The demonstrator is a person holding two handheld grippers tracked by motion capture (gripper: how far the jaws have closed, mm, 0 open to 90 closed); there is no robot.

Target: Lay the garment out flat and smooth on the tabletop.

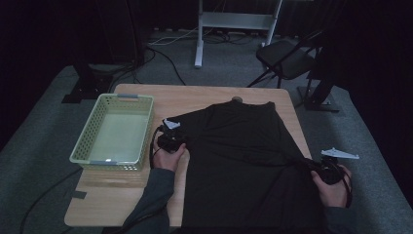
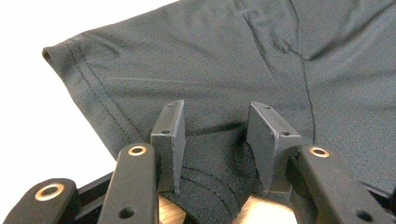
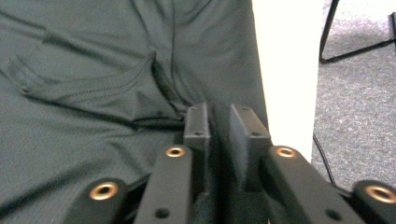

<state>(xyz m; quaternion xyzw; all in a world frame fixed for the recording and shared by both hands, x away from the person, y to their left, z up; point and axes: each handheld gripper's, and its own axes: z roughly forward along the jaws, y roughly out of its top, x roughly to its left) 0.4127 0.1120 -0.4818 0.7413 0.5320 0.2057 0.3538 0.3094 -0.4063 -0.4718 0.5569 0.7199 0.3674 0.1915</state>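
A black T-shirt (image 1: 234,146) lies spread flat on the wooden table (image 1: 141,97), collar at the far side. My left gripper (image 1: 179,145) sits at its left sleeve. In the left gripper view that gripper (image 2: 217,119) is open, its jaws set wide apart astride a hump of the sleeve (image 2: 210,60) near the stitched hem. My right gripper (image 1: 315,167) is at the table's right edge, past the shirt's right side. In the right gripper view it (image 3: 219,116) is shut on a fold of the shirt (image 3: 93,70), and the cloth runs taut from its jaws.
An empty pale green basket (image 1: 119,129) stands on the table's left half, just left of my left hand. Beyond the table are a dark folding chair (image 1: 287,58), a white frame (image 1: 234,19) and cables on grey carpet (image 1: 370,136). The table's right edge (image 3: 285,70) runs close beside my right gripper.
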